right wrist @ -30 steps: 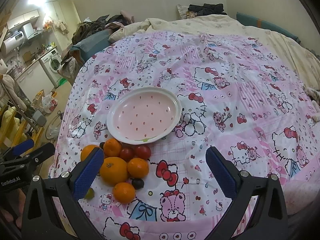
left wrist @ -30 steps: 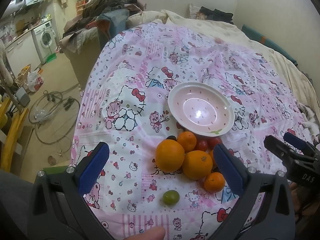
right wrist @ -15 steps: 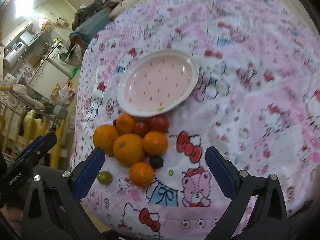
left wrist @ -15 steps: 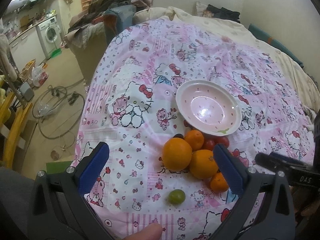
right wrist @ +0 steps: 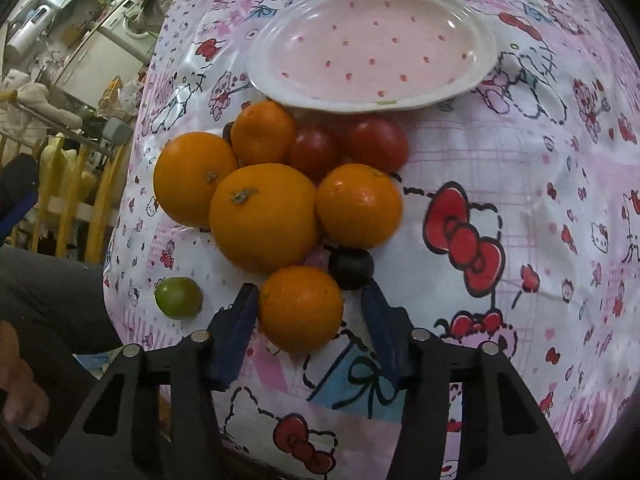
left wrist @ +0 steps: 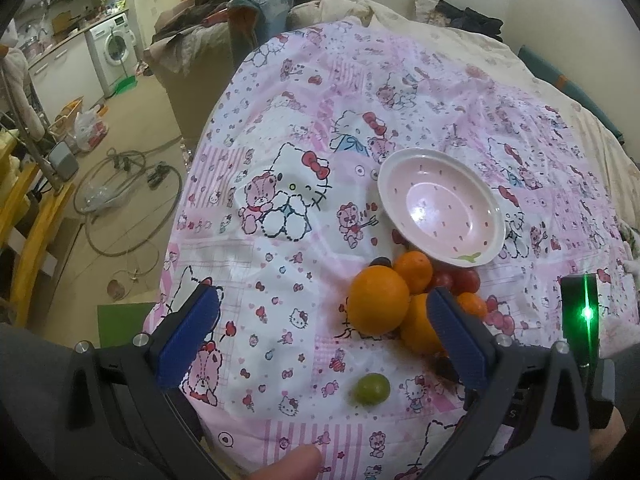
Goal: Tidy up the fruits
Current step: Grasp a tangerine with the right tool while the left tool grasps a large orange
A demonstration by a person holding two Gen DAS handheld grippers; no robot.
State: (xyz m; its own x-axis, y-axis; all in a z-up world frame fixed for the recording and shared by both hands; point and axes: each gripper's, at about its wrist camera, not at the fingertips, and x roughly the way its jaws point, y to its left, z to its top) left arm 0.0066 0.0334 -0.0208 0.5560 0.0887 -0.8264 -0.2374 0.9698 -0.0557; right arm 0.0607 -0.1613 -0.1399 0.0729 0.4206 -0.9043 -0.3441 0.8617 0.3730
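A pile of oranges [right wrist: 262, 216], small tangerines and two red tomatoes [right wrist: 376, 144] lies on the pink Hello Kitty quilt [right wrist: 520, 184] below an empty pink dotted plate [right wrist: 372, 44]. My right gripper [right wrist: 306, 312] is low over the pile, its blue jaws around the nearest tangerine [right wrist: 300, 308], with a small gap on the right side. A dark plum [right wrist: 351, 263] lies beside it. My left gripper [left wrist: 320, 332] is open and empty above the quilt, left of the big orange [left wrist: 378, 300]. A green fruit [left wrist: 372, 388] lies alone near the edge.
The quilt's near edge drops to the floor with cables [left wrist: 120, 184] at the left. A washing machine [left wrist: 114, 46] and clothes piles stand beyond. The plate [left wrist: 440, 208] sits just past the fruit pile.
My right gripper has dropped down and forward onto the pile and narrowed its jaws around the nearest tangerine. My left gripper has shifted a little left and closer.
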